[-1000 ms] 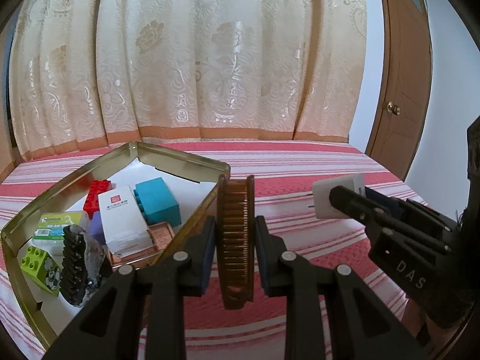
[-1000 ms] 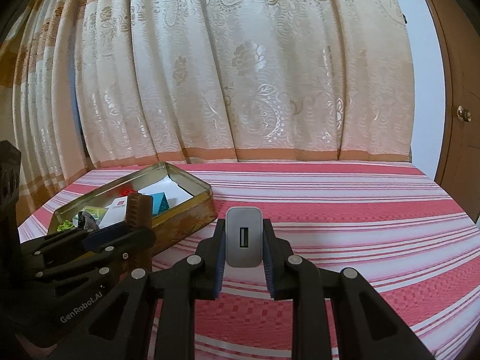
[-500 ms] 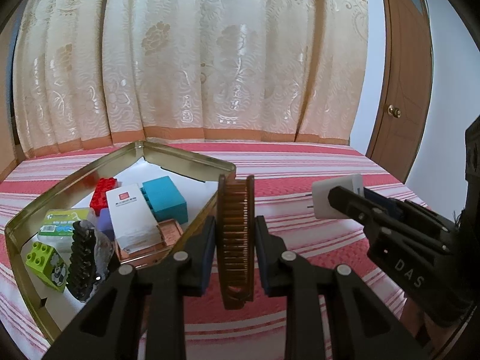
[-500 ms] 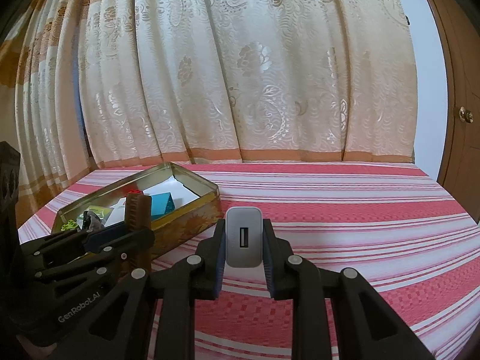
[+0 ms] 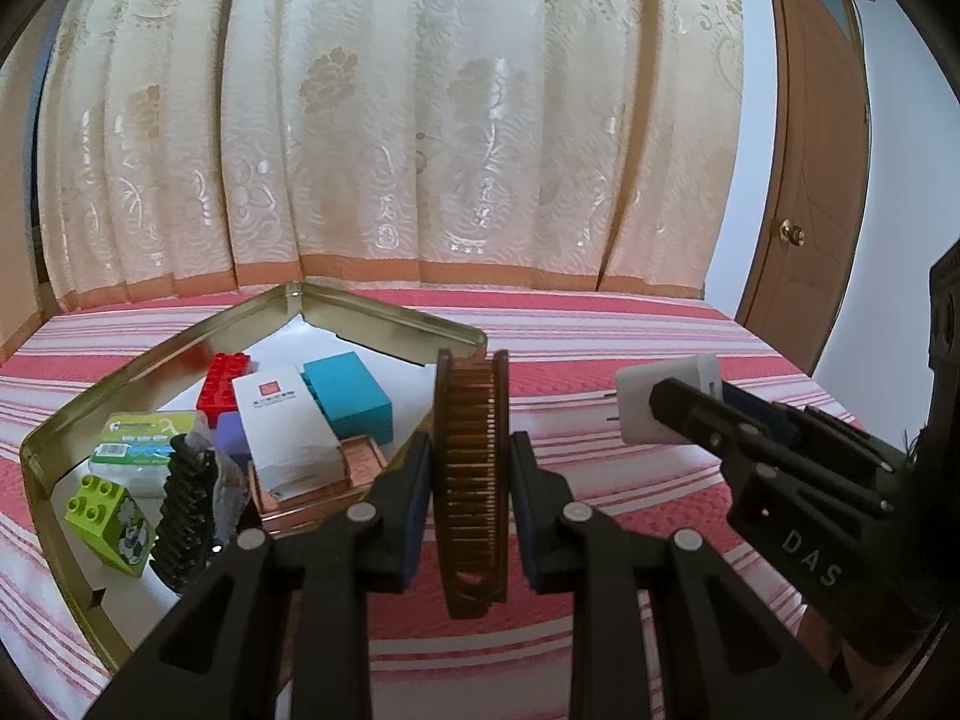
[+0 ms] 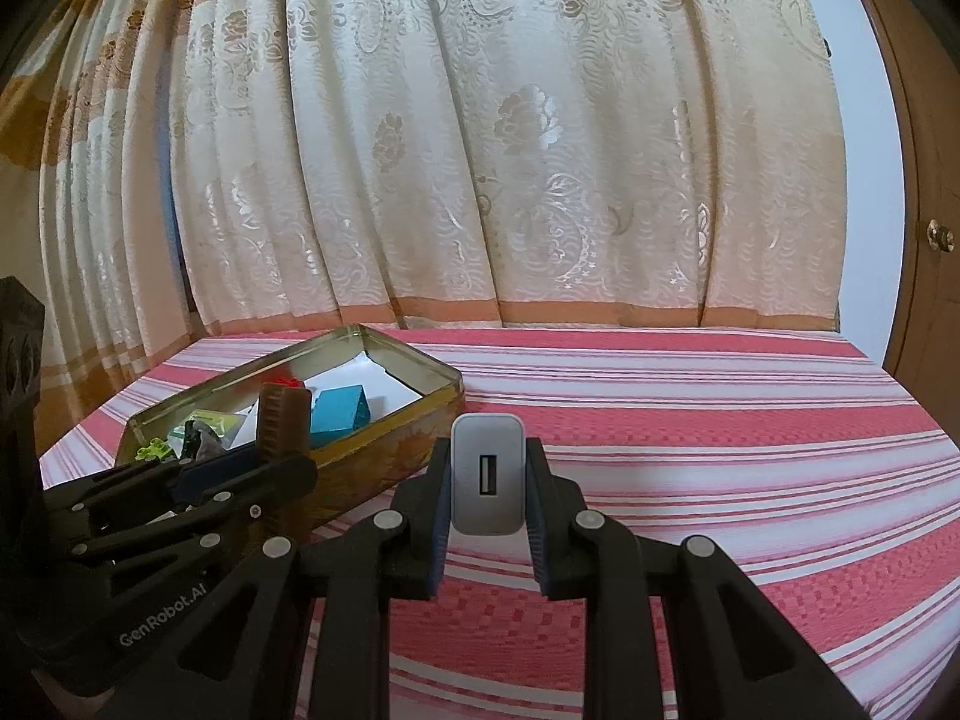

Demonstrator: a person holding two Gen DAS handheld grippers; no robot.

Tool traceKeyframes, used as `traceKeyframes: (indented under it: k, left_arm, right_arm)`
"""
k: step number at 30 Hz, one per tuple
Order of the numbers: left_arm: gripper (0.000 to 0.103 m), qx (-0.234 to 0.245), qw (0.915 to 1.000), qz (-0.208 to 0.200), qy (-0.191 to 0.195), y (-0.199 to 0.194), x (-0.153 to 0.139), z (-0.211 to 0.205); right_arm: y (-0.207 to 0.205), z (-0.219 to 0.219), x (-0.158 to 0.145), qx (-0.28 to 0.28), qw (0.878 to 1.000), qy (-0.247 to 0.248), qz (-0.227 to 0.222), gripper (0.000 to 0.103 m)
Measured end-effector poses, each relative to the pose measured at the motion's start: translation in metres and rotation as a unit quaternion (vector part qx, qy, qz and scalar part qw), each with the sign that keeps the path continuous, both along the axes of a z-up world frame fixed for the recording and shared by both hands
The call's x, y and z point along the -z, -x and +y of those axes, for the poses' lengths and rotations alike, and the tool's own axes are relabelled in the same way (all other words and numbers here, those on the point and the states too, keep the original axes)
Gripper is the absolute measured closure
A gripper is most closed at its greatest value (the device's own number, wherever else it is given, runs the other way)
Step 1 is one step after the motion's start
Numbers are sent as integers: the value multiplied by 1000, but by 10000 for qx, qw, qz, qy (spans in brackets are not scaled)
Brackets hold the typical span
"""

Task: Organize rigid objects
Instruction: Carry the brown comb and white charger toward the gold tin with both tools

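My left gripper (image 5: 470, 462) is shut on a brown comb (image 5: 472, 480), held on edge above the red striped bed, just right of a gold tin (image 5: 384, 312). The tin holds a red brick (image 5: 222, 381), a teal block (image 5: 348, 393), a white card box (image 5: 285, 426), a green brick (image 5: 111, 516) and a black comb (image 5: 183, 516). My right gripper (image 6: 487, 480) is shut on a white USB charger (image 6: 487, 474), its port facing the camera. In the left wrist view that charger (image 5: 666, 399) hangs at the right, prongs toward the tin. The right wrist view shows the comb (image 6: 282, 420) in front of the tin (image 6: 414, 438).
A red and white striped bedspread (image 6: 690, 420) covers the bed. Cream curtains (image 5: 390, 120) hang behind it. A wooden door (image 5: 804, 180) stands at the far right. A green and white packet (image 5: 141, 441) lies in the tin.
Both views have drifted slightly, so the tin sits a little further right and nearer in frame. Both grips are unchanged.
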State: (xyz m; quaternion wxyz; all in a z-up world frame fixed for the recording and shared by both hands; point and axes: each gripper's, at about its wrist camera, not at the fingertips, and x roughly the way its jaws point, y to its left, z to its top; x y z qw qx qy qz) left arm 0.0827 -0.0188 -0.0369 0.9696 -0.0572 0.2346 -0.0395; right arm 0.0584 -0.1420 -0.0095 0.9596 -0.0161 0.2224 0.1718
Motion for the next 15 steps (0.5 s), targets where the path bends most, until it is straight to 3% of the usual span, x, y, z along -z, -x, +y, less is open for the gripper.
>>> traceKeyframes:
  k: [15]
  left_arm:
    - [79, -96, 9999, -109, 16, 8, -2, 6]
  right_arm:
    - [3, 10, 0, -122, 9999, -21, -8, 79]
